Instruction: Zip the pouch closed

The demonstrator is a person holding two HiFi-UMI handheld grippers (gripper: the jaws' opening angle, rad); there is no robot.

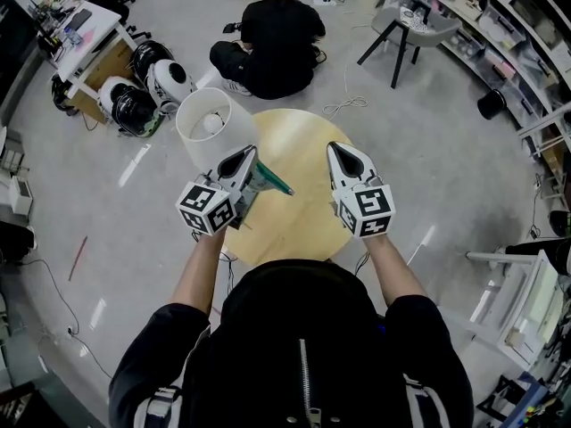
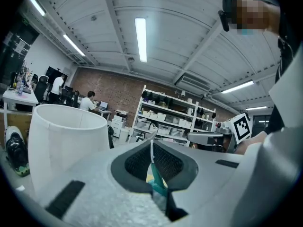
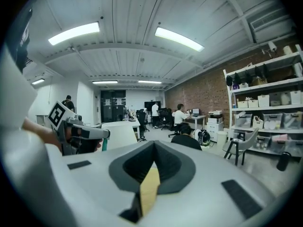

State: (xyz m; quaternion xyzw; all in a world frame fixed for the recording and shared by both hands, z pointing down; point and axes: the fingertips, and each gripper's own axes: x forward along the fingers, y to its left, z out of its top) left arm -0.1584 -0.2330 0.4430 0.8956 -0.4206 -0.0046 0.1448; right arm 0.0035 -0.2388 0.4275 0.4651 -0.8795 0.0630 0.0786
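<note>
In the head view a teal pouch [image 1: 269,182] hangs over the round wooden table [image 1: 299,226], and my left gripper [image 1: 248,153] is shut on its edge. The left gripper view shows the teal fabric [image 2: 156,184] pinched between the shut jaws, with a thin white strip running up to the tips [image 2: 152,144]. My right gripper [image 1: 338,148] is level with it to the right, apart from the pouch and shut with nothing in it. In the right gripper view the jaws [image 3: 153,144] meet, only the table's yellow shows below them, and the pouch [image 3: 104,144] hangs from the left gripper [image 3: 81,133].
A white lampshade-like cylinder [image 1: 215,128] stands at the table's back left, close beside the left gripper. A person [image 1: 272,36] sits on the floor beyond the table. Helmets [image 1: 147,87] lie at the left and a grey chair [image 1: 412,27] stands at the back right.
</note>
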